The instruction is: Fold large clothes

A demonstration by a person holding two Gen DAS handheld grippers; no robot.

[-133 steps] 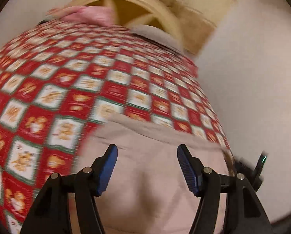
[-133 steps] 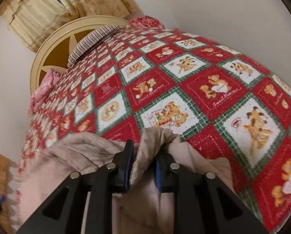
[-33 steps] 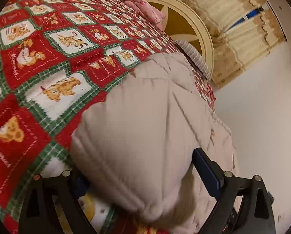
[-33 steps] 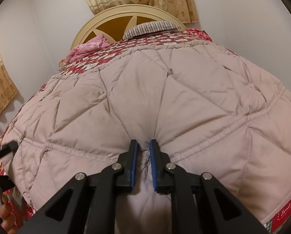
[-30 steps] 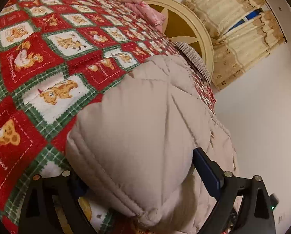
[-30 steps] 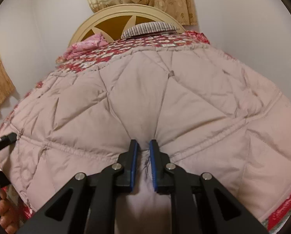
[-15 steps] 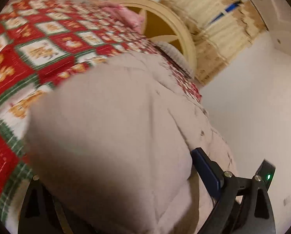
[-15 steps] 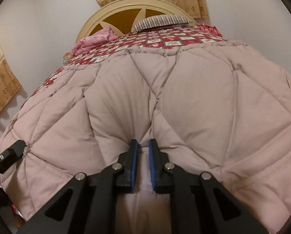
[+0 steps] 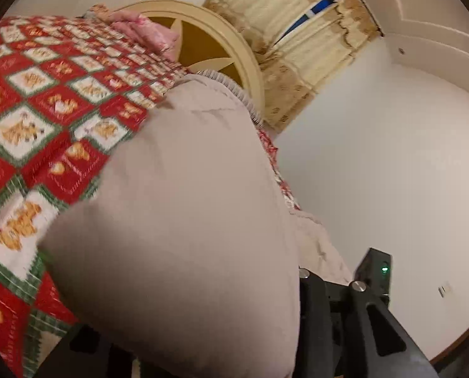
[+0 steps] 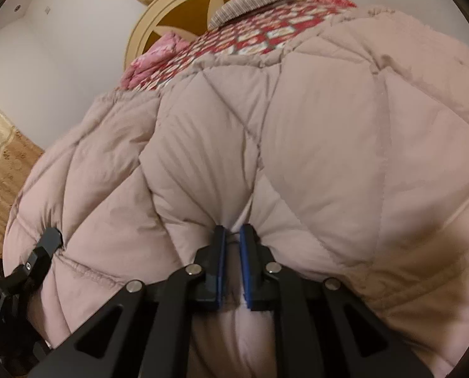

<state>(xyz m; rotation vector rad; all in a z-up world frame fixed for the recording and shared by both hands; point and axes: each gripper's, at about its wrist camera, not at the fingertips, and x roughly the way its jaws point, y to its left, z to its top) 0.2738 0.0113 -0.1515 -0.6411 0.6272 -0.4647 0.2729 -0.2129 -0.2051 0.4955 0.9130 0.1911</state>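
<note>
- A big, puffy, pale pink quilted coat [image 10: 313, 145] sprawls over the bed's red patchwork bedspread [image 9: 39, 119], diamond stitching all across it, bulk bunched at the foot end.
- Its far edge stops short of the striped pillow [image 10: 253, 0] by the round headboard [image 10: 184, 6].
- The right gripper [image 10: 231, 236] tilts down at the coat's near hem, jaws nearly together, pinching a fold of fabric.
- The left gripper [image 10: 50, 244] sits at the coat's left edge; its jaws have just been closing with padding between them, but the fingers are buried, so I cannot tell whether they are clamped.
</note>
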